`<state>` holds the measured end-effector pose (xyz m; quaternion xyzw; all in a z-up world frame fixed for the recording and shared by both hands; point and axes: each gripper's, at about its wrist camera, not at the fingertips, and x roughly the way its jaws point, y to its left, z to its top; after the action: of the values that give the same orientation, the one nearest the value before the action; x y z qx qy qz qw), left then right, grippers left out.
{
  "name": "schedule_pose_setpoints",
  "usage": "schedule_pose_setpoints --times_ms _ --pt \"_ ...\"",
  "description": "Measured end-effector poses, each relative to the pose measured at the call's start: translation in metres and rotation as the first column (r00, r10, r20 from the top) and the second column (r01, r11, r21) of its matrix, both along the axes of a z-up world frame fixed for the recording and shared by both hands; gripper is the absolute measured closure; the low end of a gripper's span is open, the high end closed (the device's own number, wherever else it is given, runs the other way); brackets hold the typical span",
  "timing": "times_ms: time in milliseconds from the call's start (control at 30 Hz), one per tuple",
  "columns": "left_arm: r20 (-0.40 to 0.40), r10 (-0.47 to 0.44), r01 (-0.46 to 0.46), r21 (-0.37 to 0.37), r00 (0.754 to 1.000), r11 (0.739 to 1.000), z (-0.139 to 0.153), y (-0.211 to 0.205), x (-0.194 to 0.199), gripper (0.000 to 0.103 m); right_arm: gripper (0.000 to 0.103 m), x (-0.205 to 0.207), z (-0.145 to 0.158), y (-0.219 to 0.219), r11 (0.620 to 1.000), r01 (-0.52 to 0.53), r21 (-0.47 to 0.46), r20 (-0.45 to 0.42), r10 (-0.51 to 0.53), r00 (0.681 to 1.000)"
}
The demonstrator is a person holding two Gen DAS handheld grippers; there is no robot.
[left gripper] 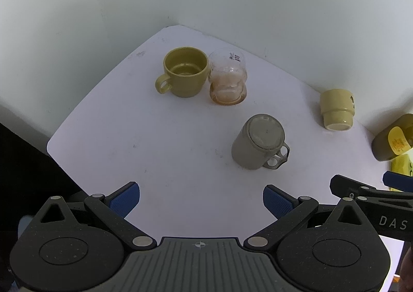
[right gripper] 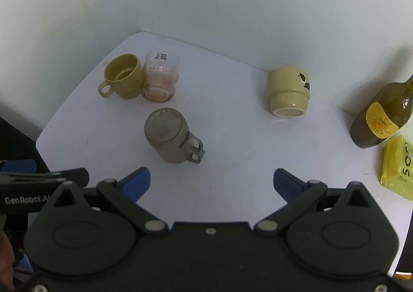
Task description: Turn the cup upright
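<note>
Hovering over a white table (left gripper: 103,137) with both grippers spread wide and gripping nothing

Looking down on a grey mug (left gripper: 259,142) standing upside down near the middle of the table, base up and handle facing the grippers; sitting well ahead of the left gripper (left gripper: 201,197) and ahead and to the left of the right gripper (right gripper: 211,183), touching neither. Standing upright farther back, an olive cup (left gripper: 184,72) with a clear glass (left gripper: 227,78) pressed against its right side. Resting upside down near the wall to the right, a pale yellow cup (right gripper: 287,92), apart from the rest. Sitting at the far right edge, a dark green bottle (right gripper: 382,116) with a yellow label, and just below it a yellow packet (right gripper: 397,168)
</note>
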<state>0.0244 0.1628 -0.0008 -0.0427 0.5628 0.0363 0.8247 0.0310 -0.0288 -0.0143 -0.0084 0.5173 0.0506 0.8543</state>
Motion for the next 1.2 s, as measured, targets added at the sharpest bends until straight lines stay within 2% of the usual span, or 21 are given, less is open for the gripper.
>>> schedule_pose_setpoints --times_ms 1200 --pt "-0.004 -0.012 0.012 0.012 1.0 1.0 0.0016 -0.0052 0.007 0.0 0.0 0.0043 -0.004 -0.0003 1.0 0.009 0.004 -0.002 -0.009 1.0"
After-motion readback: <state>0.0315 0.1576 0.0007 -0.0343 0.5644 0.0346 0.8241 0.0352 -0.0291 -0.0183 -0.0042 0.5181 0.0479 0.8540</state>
